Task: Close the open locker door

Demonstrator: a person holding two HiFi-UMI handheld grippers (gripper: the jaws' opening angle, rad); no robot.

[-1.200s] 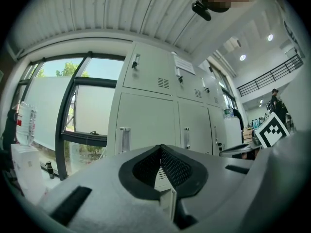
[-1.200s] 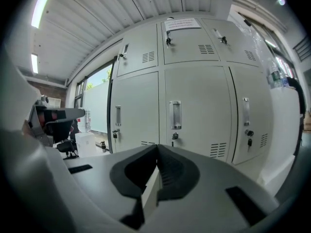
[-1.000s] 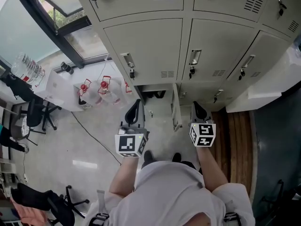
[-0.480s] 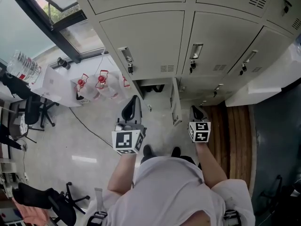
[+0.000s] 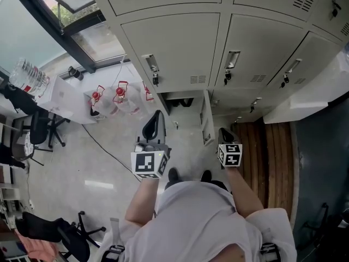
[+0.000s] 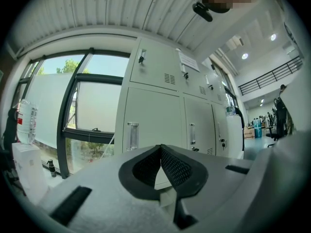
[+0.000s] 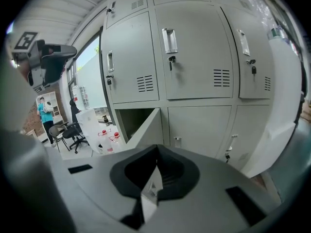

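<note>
In the head view the grey lockers [image 5: 180,48] fill the wall ahead. One bottom-row locker door [image 5: 206,123] stands open, swung out toward me, edge-on, with its dark compartment [image 5: 180,100] to the left of it. The left gripper [image 5: 155,123] is shut and empty, hanging left of the door. Also shut and empty, the right gripper [image 5: 224,133] hangs just right of the door's free edge, apart from it. In the right gripper view the open door [image 7: 146,129] juts out beyond the gripper [image 7: 156,154]. The left gripper view has its gripper [image 6: 160,147] pointing at closed lockers [image 6: 150,125].
Water bottles with red caps [image 5: 109,100] stand on the floor left of the lockers, by a white table [image 5: 65,100] and a window [image 5: 49,21]. Office chairs [image 5: 41,130] are at far left. Wooden flooring [image 5: 275,146] and a white counter [image 5: 316,97] lie right.
The head view has shifted slightly. The right gripper has drawn a little back and left; the left gripper stays about where it was. The door is still open.
</note>
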